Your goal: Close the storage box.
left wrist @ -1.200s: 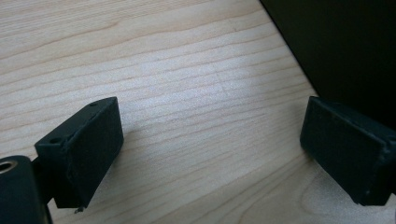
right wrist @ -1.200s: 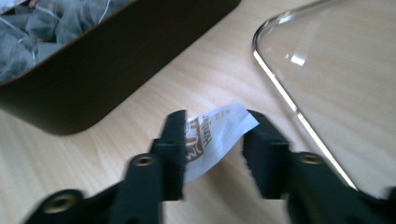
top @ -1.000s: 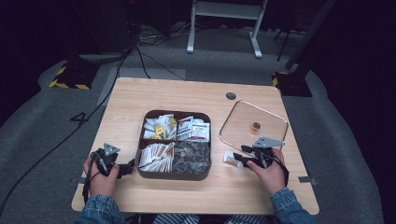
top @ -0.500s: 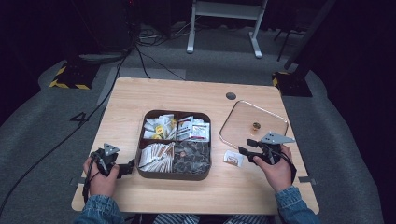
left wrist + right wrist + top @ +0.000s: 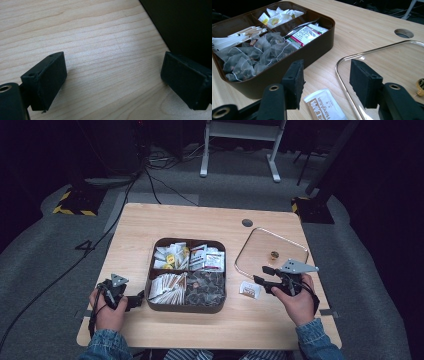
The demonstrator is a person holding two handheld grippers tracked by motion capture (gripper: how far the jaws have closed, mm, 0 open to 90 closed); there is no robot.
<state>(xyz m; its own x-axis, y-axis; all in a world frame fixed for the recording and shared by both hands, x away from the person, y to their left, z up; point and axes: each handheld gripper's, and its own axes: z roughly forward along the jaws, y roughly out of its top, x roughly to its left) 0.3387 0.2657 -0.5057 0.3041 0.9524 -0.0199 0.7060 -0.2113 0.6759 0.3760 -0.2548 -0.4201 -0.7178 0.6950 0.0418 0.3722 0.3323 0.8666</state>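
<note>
1. The high view is dim at its edges: the floor and room around the table (image 5: 150, 225) fall into near black, while the tabletop is evenly and softly lit from above.
2. Shadows on the tabletop are faint and short; the brown box (image 5: 186, 306) casts only a thin dark rim.
3. The high view is soft and slightly grainy, so small print is unreadable.
4. The left gripper view is bright; a pale sheen lies across the wood grain, and the near jaws are slightly blurred.
5. In the right gripper view, the clear lid (image 5: 387, 60) carries a bright glint along its metal rim.
6. The far table edge there goes soft.
</note>
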